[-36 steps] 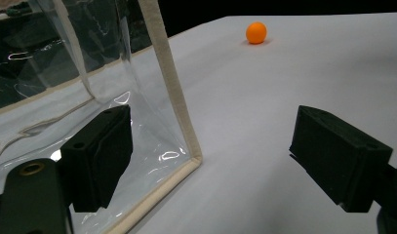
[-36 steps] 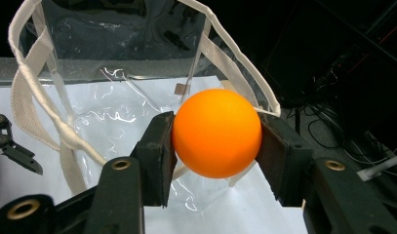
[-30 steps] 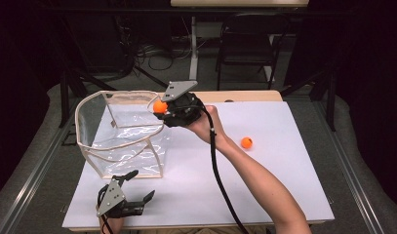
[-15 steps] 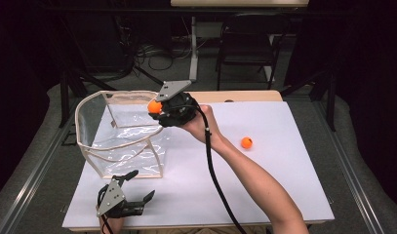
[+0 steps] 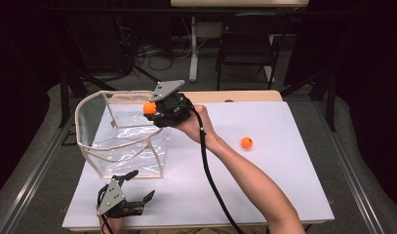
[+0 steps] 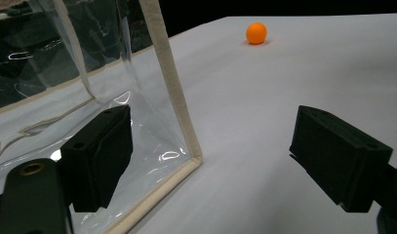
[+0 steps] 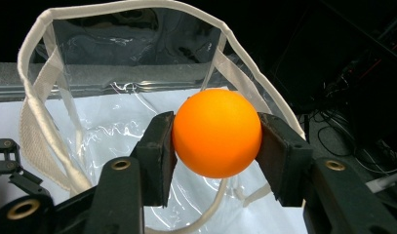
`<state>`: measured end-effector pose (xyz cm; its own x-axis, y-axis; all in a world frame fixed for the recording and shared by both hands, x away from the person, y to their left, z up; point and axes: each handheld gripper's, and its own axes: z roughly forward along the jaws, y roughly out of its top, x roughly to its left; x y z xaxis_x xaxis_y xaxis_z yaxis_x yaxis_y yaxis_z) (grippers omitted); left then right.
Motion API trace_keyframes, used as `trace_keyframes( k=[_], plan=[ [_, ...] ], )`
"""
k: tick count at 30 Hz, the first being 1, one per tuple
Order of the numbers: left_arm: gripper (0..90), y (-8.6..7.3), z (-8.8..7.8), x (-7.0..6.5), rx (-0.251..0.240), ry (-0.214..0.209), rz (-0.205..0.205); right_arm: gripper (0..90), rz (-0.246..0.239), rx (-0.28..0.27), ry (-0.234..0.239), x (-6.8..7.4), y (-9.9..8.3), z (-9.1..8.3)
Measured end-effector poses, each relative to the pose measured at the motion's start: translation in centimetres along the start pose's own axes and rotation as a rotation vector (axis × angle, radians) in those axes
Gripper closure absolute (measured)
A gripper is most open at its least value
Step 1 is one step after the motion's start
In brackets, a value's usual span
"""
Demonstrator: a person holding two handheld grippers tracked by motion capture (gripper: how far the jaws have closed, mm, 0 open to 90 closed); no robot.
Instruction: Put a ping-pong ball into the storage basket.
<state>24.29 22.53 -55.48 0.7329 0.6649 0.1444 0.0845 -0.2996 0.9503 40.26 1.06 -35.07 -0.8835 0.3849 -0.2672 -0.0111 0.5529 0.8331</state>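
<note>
Item 1: orange ball (image 7: 216, 132), smooth, matte, round. I see it clamped between the 2 black pads of my right gripper (image 5: 154, 110), which is closed tight on it from both sides. In the high view the ball (image 5: 149, 107) sits at the far right rim of the bag, above its opening.

Item 2: clear bag (image 5: 119, 139), glossy transparent plastic with cream fabric binding along every edge and a cream strap handle. It stands upright and open on the left half of the table; the film is creased and throws white glare. In the right gripper view its rim (image 7: 40, 29) curves behind the held ball.

Item 3: second orange ball (image 5: 246, 142), same look, lying loose on the right of the sheet, well apart from the bag. The left gripper view shows it far off (image 6: 256, 33).

Item 4: left gripper (image 5: 132, 197), black, with a grey 3-cornered plate, resting at the near left edge. Its jaws stand wide with nothing between them; 1 blocky pad (image 6: 101, 153) is just beside the bag's near corner seam.

Item 5: table (image 5: 284, 185), covered in a flat white sheet, pale wood showing at the far edge.

Item 6: room, dark; black chair (image 5: 245, 44), cables on a grey floor beyond.
</note>
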Motion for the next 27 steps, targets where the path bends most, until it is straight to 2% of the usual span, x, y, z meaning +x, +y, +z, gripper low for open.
trace_keyframes(
  k=[27],
  plan=[
    [15.7, 0.0, -0.1, 0.0, 0.001, 0.001, 0.0, 50.6, 0.001, 0.018, 0.023, 1.1, 0.7, 1.7]
  ],
)
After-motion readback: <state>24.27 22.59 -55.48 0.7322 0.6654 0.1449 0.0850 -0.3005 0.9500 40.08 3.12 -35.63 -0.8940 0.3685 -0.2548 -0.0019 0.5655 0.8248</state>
